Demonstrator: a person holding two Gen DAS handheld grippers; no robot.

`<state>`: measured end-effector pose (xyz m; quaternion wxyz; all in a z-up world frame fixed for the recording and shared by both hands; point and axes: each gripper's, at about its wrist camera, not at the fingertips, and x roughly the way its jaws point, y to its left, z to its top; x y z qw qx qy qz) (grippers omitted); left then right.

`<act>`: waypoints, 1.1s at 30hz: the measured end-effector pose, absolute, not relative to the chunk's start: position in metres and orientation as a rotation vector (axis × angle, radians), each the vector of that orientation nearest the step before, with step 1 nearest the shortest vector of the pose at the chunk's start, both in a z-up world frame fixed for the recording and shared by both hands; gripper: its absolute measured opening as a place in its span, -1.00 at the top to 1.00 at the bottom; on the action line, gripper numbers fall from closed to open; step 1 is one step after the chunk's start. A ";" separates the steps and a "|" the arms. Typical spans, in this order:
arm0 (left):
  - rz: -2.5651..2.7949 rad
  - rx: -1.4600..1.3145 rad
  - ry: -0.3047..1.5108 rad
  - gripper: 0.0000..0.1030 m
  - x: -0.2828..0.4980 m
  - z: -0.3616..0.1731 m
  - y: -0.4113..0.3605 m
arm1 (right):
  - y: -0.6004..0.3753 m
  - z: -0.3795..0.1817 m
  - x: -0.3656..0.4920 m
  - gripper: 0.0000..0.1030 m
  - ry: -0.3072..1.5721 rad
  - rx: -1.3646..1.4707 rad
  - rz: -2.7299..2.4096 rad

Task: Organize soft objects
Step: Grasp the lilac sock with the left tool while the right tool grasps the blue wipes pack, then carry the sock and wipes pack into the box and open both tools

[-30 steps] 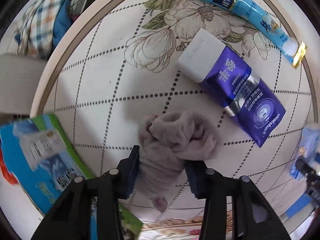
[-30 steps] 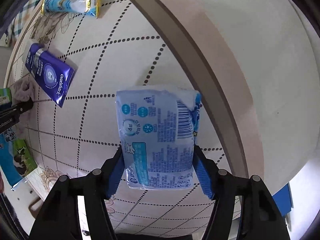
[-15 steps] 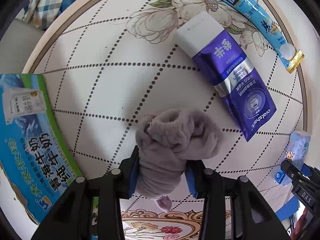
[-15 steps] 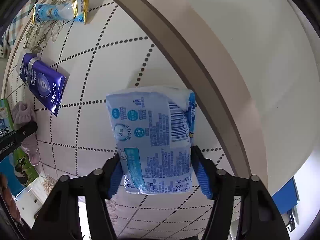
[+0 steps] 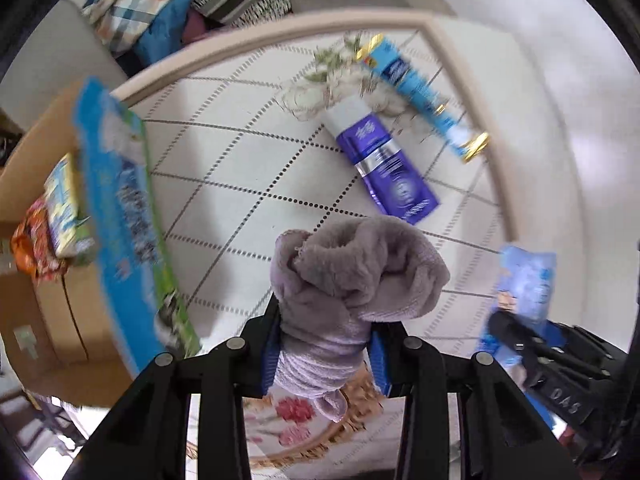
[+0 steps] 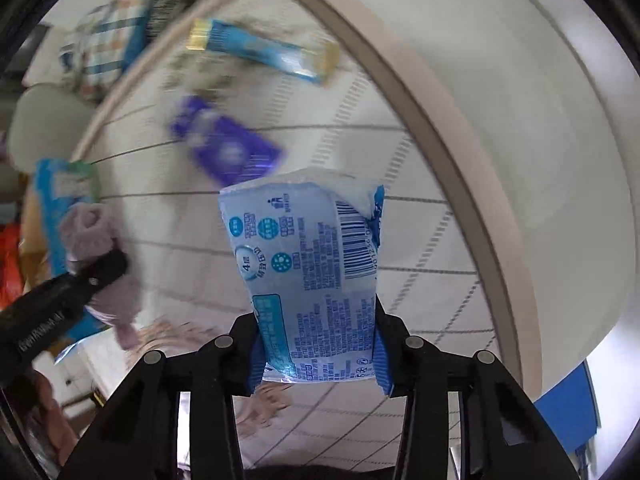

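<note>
My left gripper [image 5: 325, 350] is shut on a rolled lilac-grey fluffy cloth [image 5: 352, 276] and holds it above the patterned tablecloth [image 5: 240, 168]. My right gripper [image 6: 318, 354] is shut on a light blue soft tissue pack [image 6: 308, 272], lifted off the table. Each gripper shows in the other view: the right one with its pack [image 5: 524, 292] at the right, the left one with the cloth [image 6: 90, 236] at the left.
A purple tube [image 5: 380, 164] and a long blue sachet [image 5: 420, 96] lie on the tablecloth. A blue-green milk carton [image 5: 124, 216] stands at the left edge, beside a cardboard box [image 5: 36, 200] holding packets. Pillows [image 5: 160, 8] lie beyond the table.
Both grippers have lifted up and back from the table with their loads. The cardboard box has come into the left wrist view.
</note>
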<state>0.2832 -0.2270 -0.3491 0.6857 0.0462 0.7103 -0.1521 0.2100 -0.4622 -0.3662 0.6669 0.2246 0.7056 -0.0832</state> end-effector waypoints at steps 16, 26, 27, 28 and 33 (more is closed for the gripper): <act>-0.127 -0.210 1.491 0.34 0.302 -0.259 0.026 | -0.177 -0.262 0.272 0.13 1.482 0.282 0.238; -0.080 -0.336 1.636 0.34 0.329 -0.343 0.105 | -0.056 -0.328 0.310 0.13 1.593 0.170 0.272; -0.080 -0.347 1.642 0.34 0.332 -0.349 0.108 | -0.049 -0.334 0.313 0.13 1.602 0.164 0.267; -0.079 -0.354 1.648 0.34 0.333 -0.353 0.110 | -0.048 -0.341 0.316 0.13 1.607 0.158 0.263; -0.102 -0.379 1.678 0.28 0.341 -0.373 0.117 | -0.032 -0.368 0.328 0.13 1.633 0.133 0.246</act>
